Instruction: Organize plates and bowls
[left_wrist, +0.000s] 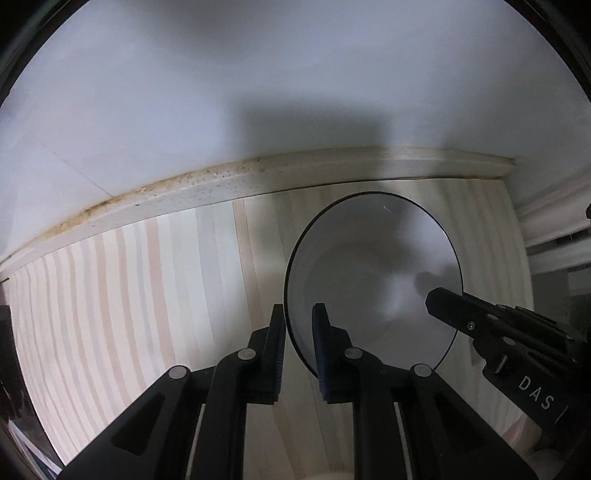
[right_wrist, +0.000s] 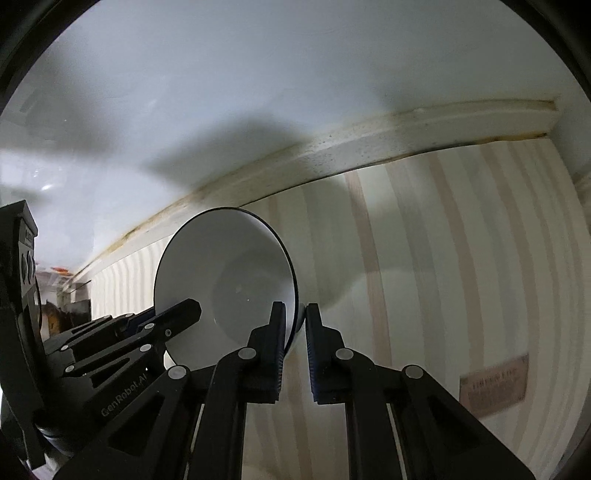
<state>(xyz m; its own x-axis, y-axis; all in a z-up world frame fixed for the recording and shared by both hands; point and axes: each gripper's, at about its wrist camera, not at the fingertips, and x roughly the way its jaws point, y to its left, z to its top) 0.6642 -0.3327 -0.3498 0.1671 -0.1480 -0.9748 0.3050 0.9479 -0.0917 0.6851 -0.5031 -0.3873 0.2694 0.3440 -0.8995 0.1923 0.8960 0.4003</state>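
Both tongs are clamped on the same white bowl (left_wrist: 373, 273), one at each side of its thin dark rim. The left tongs (left_wrist: 299, 314) have their fingers pinched shut over the near left edge, one pad (left_wrist: 320, 332) inside the bowl and the other outside, with the rim running between them. The right tongs (right_wrist: 295, 314) do the same on the opposite edge, closed tight with the wall of the bowl caught between the pads (the gap there is hardly wider than the rim itself). From the left camera the right tongs show as a black beak reaching over the far side of the bowl, lettered along their body.

The bowl is tipped, its open mouth turned partly toward each camera; from the right view its outer wall (right_wrist: 321, 280) bulges out behind the rim. Whether its base touches the surface below I cannot tell.

Under it lies a pale wooden counter (left_wrist: 129, 280) with pinkish stripes of grain. The bowl sits close to the back edge, where a cream strip (left_wrist: 221, 184) stained brown along its top meets a plain white wall (left_wrist: 258, 74). A small brownish label (right_wrist: 495, 384) lies on the counter off to the right.
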